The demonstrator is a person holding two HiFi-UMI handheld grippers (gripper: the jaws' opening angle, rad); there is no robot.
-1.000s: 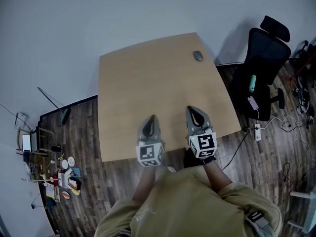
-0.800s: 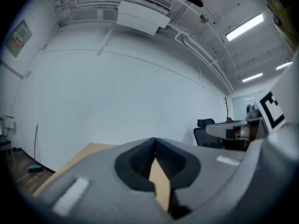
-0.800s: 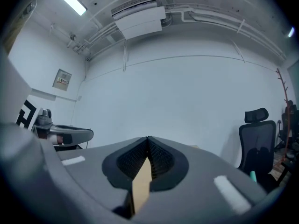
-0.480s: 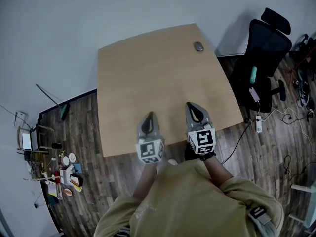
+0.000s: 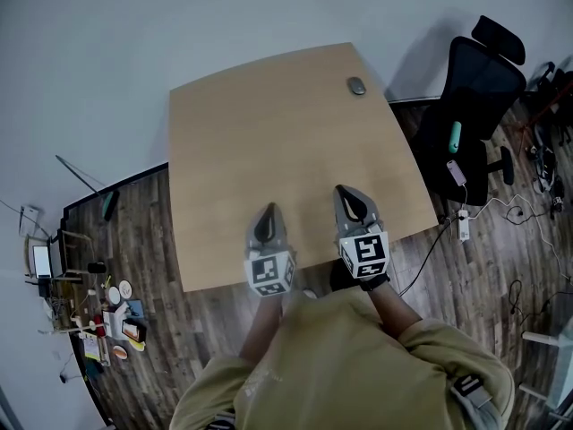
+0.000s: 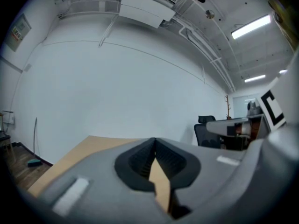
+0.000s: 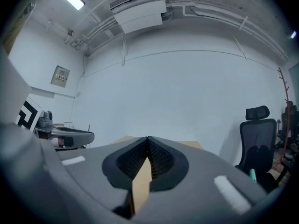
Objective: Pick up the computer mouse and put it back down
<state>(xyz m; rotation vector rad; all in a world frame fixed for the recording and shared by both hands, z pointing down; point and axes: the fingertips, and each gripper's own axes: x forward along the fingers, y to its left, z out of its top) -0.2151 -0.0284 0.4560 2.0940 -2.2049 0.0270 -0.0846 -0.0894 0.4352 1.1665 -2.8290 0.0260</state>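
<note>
Oval grey mouse sits upper right on the smooth wooden table, heading unclear; left gripper and right gripper are both pressed together, empty.

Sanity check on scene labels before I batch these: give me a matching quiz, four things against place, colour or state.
Things:
1. mouse
2. chair
3. right tool
4. table

Descriptions:
a. shut, nothing in it, over the table's near edge
b. black, standing off the table's right side
c. lying at the table's far right corner
d. light wood top

Pairs: 1-c, 2-b, 3-a, 4-d
</note>
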